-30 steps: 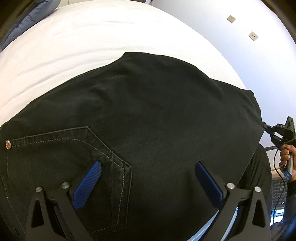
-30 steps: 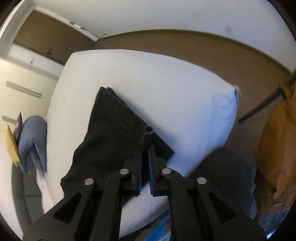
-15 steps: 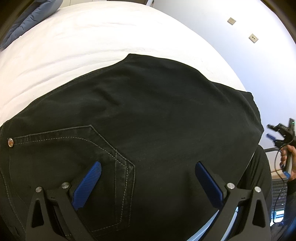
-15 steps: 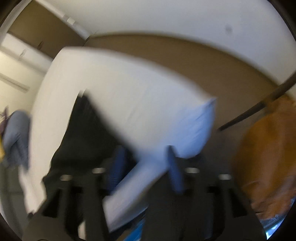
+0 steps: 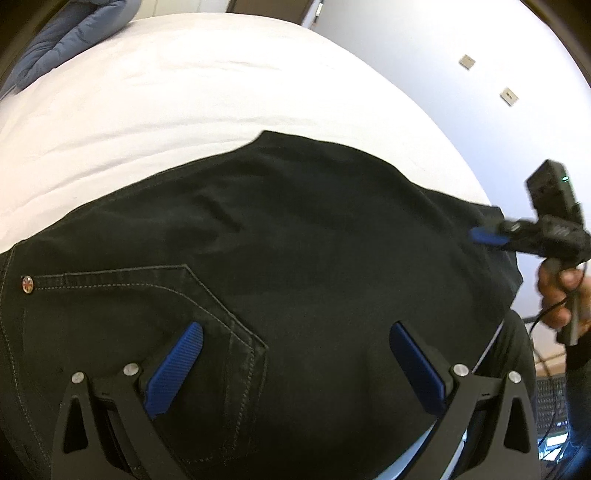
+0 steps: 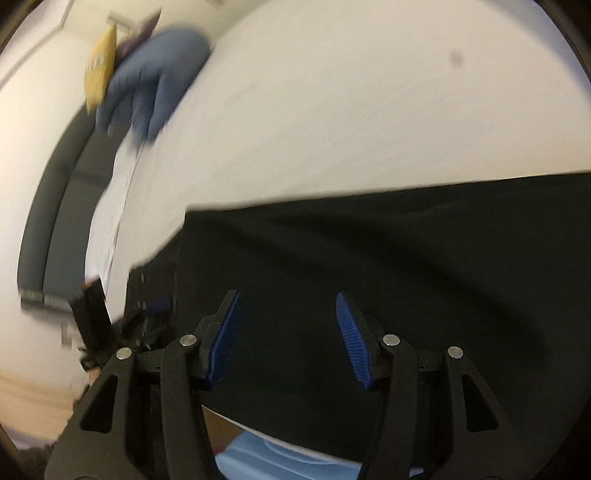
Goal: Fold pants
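Black pants lie spread flat across the near half of a white bed, filling most of the left wrist view. A back pocket with pale stitching and a small metal rivet sits at the near left of the cloth. The far edge of the pants runs across the sheet, with bare white bedding beyond it.

Left gripper: poised over the pants at the near edge, jaws wide apart. Its blue pads stand clear of each other and nothing is clamped between them; only the flat cloth shows beneath.

Right gripper: jaws about half open, over the black cloth. The picture is blurred, but no fabric is pinched between the pads. In the left wrist view it appears at the right edge of the pants, held by a hand, its blue tip just over the cloth edge.

A blue-grey quilted item lies at the far left corner of the bed. A yellow packet shows beside it in the right wrist view, too blurred to identify.
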A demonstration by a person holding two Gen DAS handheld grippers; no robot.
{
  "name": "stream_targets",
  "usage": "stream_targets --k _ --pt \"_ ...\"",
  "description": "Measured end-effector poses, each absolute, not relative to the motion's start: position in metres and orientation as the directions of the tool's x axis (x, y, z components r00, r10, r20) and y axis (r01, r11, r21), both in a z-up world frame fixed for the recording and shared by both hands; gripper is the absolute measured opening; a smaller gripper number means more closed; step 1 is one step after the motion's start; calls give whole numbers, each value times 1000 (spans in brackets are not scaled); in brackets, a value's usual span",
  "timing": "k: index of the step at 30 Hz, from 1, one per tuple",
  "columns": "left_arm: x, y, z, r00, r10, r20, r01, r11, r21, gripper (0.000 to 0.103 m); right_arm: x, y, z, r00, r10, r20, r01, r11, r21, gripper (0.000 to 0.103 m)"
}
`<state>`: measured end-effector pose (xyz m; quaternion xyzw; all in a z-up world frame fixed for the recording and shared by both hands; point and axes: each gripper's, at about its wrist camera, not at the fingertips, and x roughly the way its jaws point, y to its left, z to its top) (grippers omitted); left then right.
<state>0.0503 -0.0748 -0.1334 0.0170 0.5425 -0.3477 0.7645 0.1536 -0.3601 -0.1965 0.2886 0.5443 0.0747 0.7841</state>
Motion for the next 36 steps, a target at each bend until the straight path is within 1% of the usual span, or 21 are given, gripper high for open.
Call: stream_targets --k 1,2,3,4,5,6,8,11,12,13,16,18,20,22,24,26,29,31,33,35,36 --pt "52 -73 -133 178 -518 -837 543 761 -356 103 161 -364 -208 389 386 -837 220 843 491 51" --pt "53 -71 -133 189 -529 -827 532 763 -367 103 166 -372 -220 387 363 -848 252 843 475 43" --pt "54 -71 -132 198 -535 -822 525 765 -372 103 171 -388 -230 416 366 -832 282 818 501 26" --pt "55 -69 -131 208 -539 -816 519 768 -375 103 170 -404 -234 451 355 -819 321 792 520 20" --pt "55 -68 -130 217 -544 -811 514 770 -378 103 169 -422 -237 479 328 -814 372 764 527 2" --pt "56 -67 -129 228 -551 -802 510 770 -384 103 166 -439 -236 509 266 -819 421 753 506 0" --pt "56 -66 -127 244 -568 -786 503 767 -398 103 160 -461 -231 553 153 -819 469 755 458 0" --pt "51 -60 -122 276 -581 -766 499 767 -403 103 145 -472 -211 539 -21 -842 582 732 354 2" --pt "50 -59 -121 286 -588 -757 496 766 -408 103 139 -470 -202 535 -67 -842 608 722 329 6" --pt "48 -57 -120 292 -593 -750 492 766 -414 103 135 -464 -196 547 -60 -835 605 717 345 7" --pt "44 -55 -121 304 -601 -740 479 767 -426 103 148 -414 -186 594 156 -789 434 764 478 7" --pt "44 -52 -122 303 -594 -745 476 772 -422 103 169 -364 -185 583 291 -759 281 804 524 7" --pt "43 -52 -123 301 -592 -747 471 774 -424 103 193 -325 -195 546 452 -706 157 772 616 7" --pt "42 -55 -124 302 -592 -747 466 776 -426 103 215 -297 -214 488 497 -718 132 771 623 7" --pt "45 -55 -126 301 -583 -754 459 782 -422 103 231 -292 -245 424 458 -781 206 791 576 4" --pt "46 -52 -129 297 -574 -763 448 790 -419 103 231 -314 -259 466 488 -738 237 735 636 0" --pt "46 -44 -134 301 -566 -768 424 801 -424 103 214 -348 -253 545 386 -744 323 723 611 0" --pt "47 -40 -135 307 -566 -765 409 804 -431 103 185 -403 -237 579 235 -781 444 712 544 0" --pt "48 -39 -133 322 -565 -760 398 809 -432 103 151 -449 -219 585 135 -800 563 642 520 0" --pt "48 -39 -129 338 -571 -748 394 808 -438 103 122 -465 -196 601 88 -794 584 630 512 8" --pt "46 -34 -128 345 -579 -739 394 804 -446 103 109 -463 -183 635 130 -761 546 622 562 8"
